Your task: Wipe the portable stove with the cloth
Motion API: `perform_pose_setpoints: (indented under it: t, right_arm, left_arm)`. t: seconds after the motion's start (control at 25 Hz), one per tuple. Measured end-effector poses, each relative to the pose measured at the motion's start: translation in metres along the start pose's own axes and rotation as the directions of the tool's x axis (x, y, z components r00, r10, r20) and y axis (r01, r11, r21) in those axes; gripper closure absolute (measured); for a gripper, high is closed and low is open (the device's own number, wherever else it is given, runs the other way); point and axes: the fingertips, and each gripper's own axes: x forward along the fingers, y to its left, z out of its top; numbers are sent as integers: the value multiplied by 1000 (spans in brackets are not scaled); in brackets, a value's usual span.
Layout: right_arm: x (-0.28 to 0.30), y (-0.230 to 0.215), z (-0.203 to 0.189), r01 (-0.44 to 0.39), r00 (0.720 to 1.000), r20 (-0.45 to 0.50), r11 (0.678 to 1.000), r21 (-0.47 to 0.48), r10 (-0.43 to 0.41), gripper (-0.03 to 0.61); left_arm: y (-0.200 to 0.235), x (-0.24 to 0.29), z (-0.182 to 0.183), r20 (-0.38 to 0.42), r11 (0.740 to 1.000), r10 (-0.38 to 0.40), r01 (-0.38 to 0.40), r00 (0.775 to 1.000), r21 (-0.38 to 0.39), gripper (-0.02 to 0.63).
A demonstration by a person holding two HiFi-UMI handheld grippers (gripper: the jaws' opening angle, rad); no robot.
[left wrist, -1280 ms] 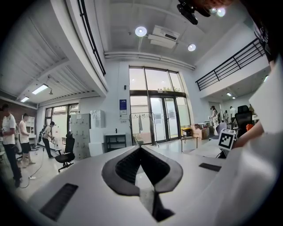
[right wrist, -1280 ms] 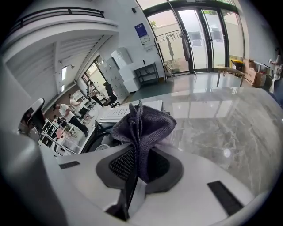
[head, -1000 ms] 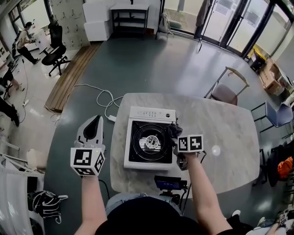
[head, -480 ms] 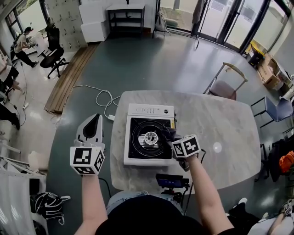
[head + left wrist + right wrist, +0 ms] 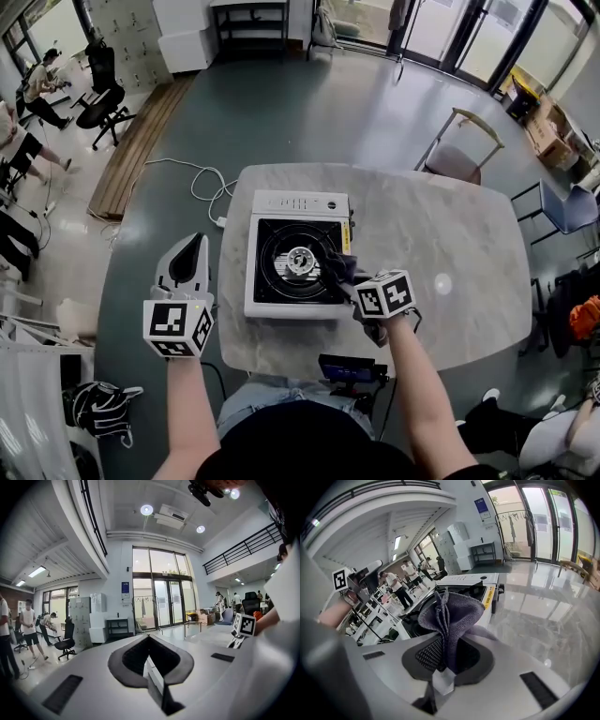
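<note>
The white portable stove (image 5: pixel 296 259) with its black top and round burner (image 5: pixel 298 258) sits on the marble table (image 5: pixel 450 253). My right gripper (image 5: pixel 352 279) is shut on a dark grey cloth (image 5: pixel 339 267), which rests over the stove's right side. In the right gripper view the bunched cloth (image 5: pixel 449 618) stands up between the jaws, with the stove (image 5: pixel 459 590) just beyond. My left gripper (image 5: pixel 184 272) hangs off the table's left edge, away from the stove, with its jaws closed on nothing (image 5: pixel 149 667).
A small black device (image 5: pixel 348 367) is at the table's near edge. A white cable (image 5: pixel 202 192) runs over the floor left of the table. Chairs (image 5: pixel 466 169) stand at the right. Several people are at the far left (image 5: pixel 19 150).
My right gripper has carried the cloth from the stove's right edge leftward onto its black top. The left gripper has stayed where it was.
</note>
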Motion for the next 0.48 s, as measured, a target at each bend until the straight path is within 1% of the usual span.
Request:
perform_pose_setpoints:
  t: [0.12, 0.2, 0.36, 0.48]
  right_arm:
    - [-6, 0, -7, -55, 998, 34, 995, 88, 53, 514]
    - [-12, 1, -15, -75, 997, 39, 990, 123, 71, 514]
    - [-23, 4, -30, -81, 997, 30, 988, 130, 77, 515]
    - [-30, 11, -39, -107, 994, 48, 984, 145, 101, 514]
  left_arm:
    - [-7, -9, -7, -19, 1000, 3, -3, 1000, -2, 603]
    - [-10, -16, -9, -28, 1000, 11, -11, 1000, -3, 603]
    - [-16, -31, -13, -46, 1000, 19, -19, 999, 7, 603]
    - [-19, -41, -19, -59, 1000, 22, -21, 998, 16, 603]
